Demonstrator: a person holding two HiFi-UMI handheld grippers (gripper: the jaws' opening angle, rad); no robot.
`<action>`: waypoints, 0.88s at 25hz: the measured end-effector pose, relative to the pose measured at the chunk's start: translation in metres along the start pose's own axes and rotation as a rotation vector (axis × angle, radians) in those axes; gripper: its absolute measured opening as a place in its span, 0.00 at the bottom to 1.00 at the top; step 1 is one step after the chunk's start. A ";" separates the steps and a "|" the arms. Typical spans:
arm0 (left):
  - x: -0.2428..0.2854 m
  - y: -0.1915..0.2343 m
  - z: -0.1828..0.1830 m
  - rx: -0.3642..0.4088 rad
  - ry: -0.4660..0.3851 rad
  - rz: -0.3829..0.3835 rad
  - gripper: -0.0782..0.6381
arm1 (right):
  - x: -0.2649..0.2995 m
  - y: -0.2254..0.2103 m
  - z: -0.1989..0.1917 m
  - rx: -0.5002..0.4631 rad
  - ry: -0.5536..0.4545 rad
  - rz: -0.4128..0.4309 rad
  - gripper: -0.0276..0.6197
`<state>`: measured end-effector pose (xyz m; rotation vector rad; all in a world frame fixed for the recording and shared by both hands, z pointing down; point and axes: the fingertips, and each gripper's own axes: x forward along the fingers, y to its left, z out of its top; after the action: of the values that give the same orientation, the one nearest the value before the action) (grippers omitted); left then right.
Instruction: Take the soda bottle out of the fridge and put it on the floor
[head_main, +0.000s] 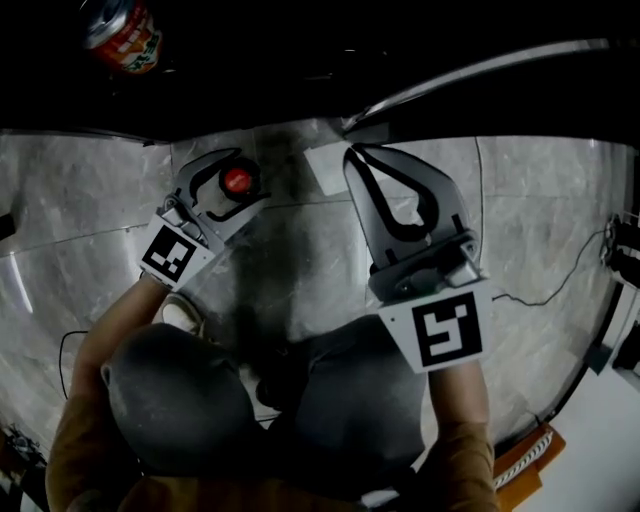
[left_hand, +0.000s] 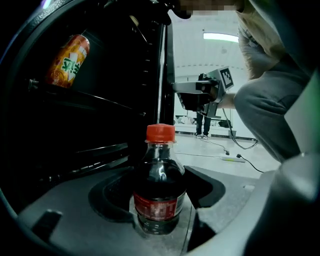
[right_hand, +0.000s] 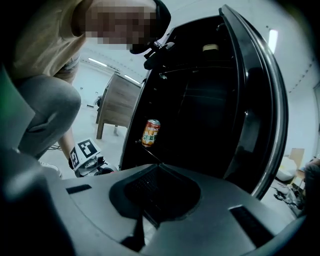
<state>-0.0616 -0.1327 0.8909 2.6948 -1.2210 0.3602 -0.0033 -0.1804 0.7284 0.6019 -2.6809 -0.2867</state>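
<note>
A small soda bottle (left_hand: 159, 192) with dark cola, a red cap and a red label stands upright between the jaws of my left gripper (left_hand: 161, 180). The gripper is shut on it, low over the marble floor (head_main: 300, 260) in front of the open fridge. In the head view only the bottle's red cap (head_main: 237, 181) shows inside the left gripper (head_main: 240, 170). My right gripper (head_main: 356, 156) is beside it on the right, shut and holding nothing, and its own view (right_hand: 155, 169) looks into the dark fridge.
An orange drink can (left_hand: 68, 60) lies on a wire shelf inside the black fridge (right_hand: 200, 100); the same can (head_main: 125, 35) shows at top left. The fridge door (right_hand: 260, 105) stands open at the right. The person's knees (head_main: 260, 400) and a floor cable (head_main: 545, 295) are close by.
</note>
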 end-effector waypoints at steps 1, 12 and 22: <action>0.002 -0.001 -0.003 -0.005 0.000 -0.002 0.54 | -0.001 0.000 -0.001 0.006 0.008 -0.004 0.05; 0.032 -0.004 -0.035 -0.064 0.015 -0.012 0.54 | -0.016 -0.014 -0.010 0.119 0.003 -0.074 0.05; 0.033 0.004 -0.053 -0.041 0.051 -0.019 0.54 | -0.010 -0.012 -0.010 0.107 0.008 -0.071 0.05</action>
<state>-0.0515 -0.1456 0.9515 2.6442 -1.1751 0.3947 0.0139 -0.1879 0.7310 0.7302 -2.6840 -0.1607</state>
